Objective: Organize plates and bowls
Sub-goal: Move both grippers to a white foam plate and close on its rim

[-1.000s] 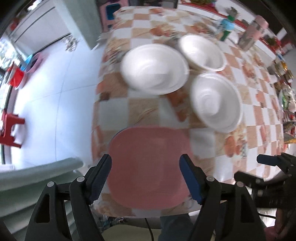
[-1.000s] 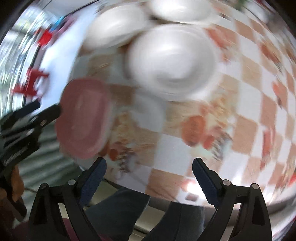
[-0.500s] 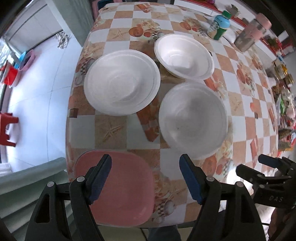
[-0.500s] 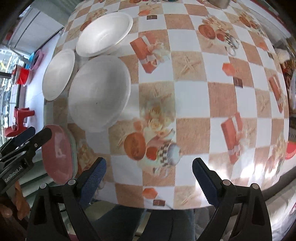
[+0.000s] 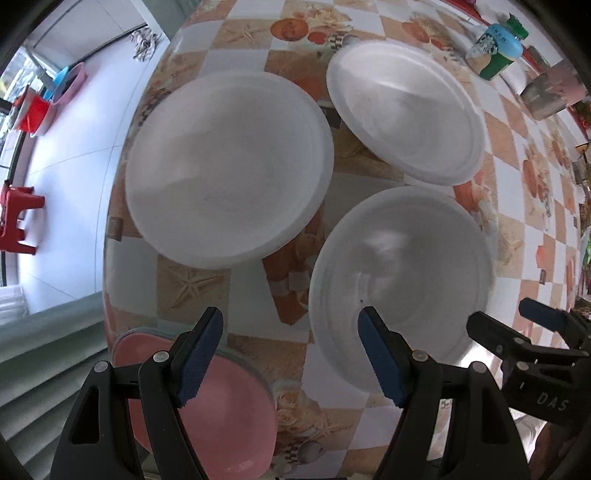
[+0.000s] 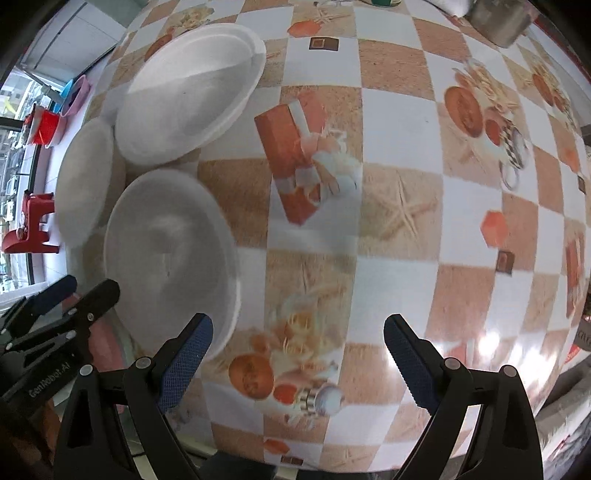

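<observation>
Three white bowls (image 5: 229,170); pink plate (image 5: 236,413); desk (image 6: 399,155) cloth checked white and tan, orange prints; tongs pads (image 5: 201,354) blue.

The pink plate (image 5: 236,413) is half hidden behind the left claw (image 5: 291,354); in the right view only a sliver (image 6: 105,343) shows past that claw. There the far white plate (image 6: 83,184) is partly covered by two bowls. A metal pot (image 6: 498,18) is cut off at the top edge. The bench (image 6: 406,184) pattern blurs.
</observation>
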Demonstrator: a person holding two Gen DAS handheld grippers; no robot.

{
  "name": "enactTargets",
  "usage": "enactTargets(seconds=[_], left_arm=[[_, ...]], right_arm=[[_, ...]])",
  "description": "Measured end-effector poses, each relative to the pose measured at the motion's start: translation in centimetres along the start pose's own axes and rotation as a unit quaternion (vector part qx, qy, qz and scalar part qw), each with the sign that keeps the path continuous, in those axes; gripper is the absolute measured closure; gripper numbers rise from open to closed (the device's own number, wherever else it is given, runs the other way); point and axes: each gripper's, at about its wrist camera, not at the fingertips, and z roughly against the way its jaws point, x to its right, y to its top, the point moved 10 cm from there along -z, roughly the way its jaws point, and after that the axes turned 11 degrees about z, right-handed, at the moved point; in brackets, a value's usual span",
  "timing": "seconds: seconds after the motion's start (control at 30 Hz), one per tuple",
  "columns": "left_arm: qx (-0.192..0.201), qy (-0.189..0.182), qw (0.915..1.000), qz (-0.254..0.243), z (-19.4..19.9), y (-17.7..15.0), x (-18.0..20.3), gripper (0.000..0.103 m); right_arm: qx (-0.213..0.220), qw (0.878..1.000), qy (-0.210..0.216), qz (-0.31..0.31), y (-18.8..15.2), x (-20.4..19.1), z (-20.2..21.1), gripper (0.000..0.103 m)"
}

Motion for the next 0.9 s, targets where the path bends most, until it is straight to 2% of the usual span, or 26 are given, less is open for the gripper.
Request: enactTargets(seconds=[0.37,0.43,0.47,0.5,0.53,0.57,0.6,0.63,0.7,0.77,0.9], left_arm=[[-0.019,0.019,0.9996,-0.002,-2.1,0.8,1.5,0.026],[-0.023,0.016,0.9996,0.001,-2.5,0.8,1.4,0.03],[-0.025,0.015,0.9996,-0.001,-2.7,0.9,1.5,0.038],[-0.028,0.014,0.9995,-0.004,-2.8,0.8,1.7,0.042],[-0.03,0.012,0.9994,-0.007,-3.0,0.8,1.9,0.05],[-0.032,0.013,0.9994,-0.009,-3.2,0.8,2.2,0.063],[-0.036,0.013,0.9992,-0.011,-3.4,0.7,2.5,0.07],[-0.039,0.01,0.9991,-0.012,-3.5,0.6,2.7,0.075],[-0.033,0.011,0.9992,-0.02,-3.4,0.6,3.1,0.075],[-0.034,0.01,0.999,-0.028,-3.5,0.3,3.5,0.075],[-0.031,0.011,0.9979,-0.055,-3.3,-1.0,4.7,0.075]], right_arm=[[-0.006,1.0,0.008,0.023,3.3,0.2,-2.5,0.009],[-0.006,1.0,0.008,0.027,3.6,0.3,-2.7,0.019],[-0.008,0.999,0.013,0.029,3.8,0.2,-2.8,0.033],[-0.009,0.999,0.017,0.031,3.8,0.1,-3.0,0.043],[-0.011,0.999,0.019,0.034,4.0,-0.3,-3.2,0.044],[-0.01,0.999,0.024,0.037,4.1,-0.5,-3.3,0.05],[-0.007,0.999,0.032,0.039,4.4,-1.0,-3.2,0.062],[-0.004,0.998,0.044,0.042,4.4,-1.6,-3.0,0.067],[-0.005,0.997,0.056,0.051,4.5,-2.4,-3.0,0.082],[-0.004,0.997,0.058,0.059,4.5,-2.9,-2.9,0.091],[-0.004,0.997,0.062,0.052,3.5,-2.6,-2.7,0.091]])
